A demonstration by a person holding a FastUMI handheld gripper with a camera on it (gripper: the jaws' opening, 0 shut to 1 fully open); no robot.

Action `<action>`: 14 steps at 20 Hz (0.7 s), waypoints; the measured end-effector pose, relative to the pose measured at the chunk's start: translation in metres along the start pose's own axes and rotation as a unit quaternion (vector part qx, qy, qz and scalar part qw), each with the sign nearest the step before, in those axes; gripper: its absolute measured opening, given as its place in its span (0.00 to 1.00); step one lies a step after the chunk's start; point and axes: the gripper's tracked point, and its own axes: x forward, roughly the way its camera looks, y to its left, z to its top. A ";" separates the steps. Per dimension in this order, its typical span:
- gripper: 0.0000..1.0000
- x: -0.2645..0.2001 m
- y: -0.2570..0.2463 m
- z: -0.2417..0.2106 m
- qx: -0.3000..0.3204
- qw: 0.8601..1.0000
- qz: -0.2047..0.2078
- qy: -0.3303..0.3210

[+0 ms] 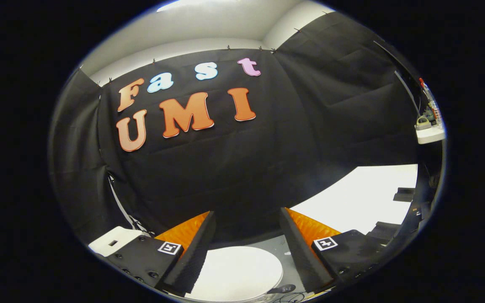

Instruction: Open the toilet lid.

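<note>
Black cloth wall far ahead; gripper (246, 252) spread, holding nothing; closed white lid (238, 271) lies below, between fingers.

A grey floor (274, 246) is seen beyond the spread fingers of the gripper (246, 223) (nothing is held between them). A round white toilet lid (236, 271) sits low over it, and a flat white panel (364, 202) is laid alongside.
</note>
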 end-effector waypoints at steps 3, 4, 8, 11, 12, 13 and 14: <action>0.98 0.003 -0.025 -0.032 0.025 0.999 -0.025 0.010; 0.98 0.004 -0.032 -0.040 0.031 0.999 -0.032 0.008; 0.98 0.008 -0.069 -0.089 0.041 0.996 -0.069 0.028; 0.98 0.009 -0.096 -0.132 0.040 0.993 -0.094 0.053; 0.99 0.007 -0.104 -0.150 0.040 0.992 -0.100 0.068; 0.98 0.005 -0.111 -0.170 0.042 0.990 -0.106 0.083; 0.99 0.002 -0.116 -0.185 0.047 0.988 -0.111 0.095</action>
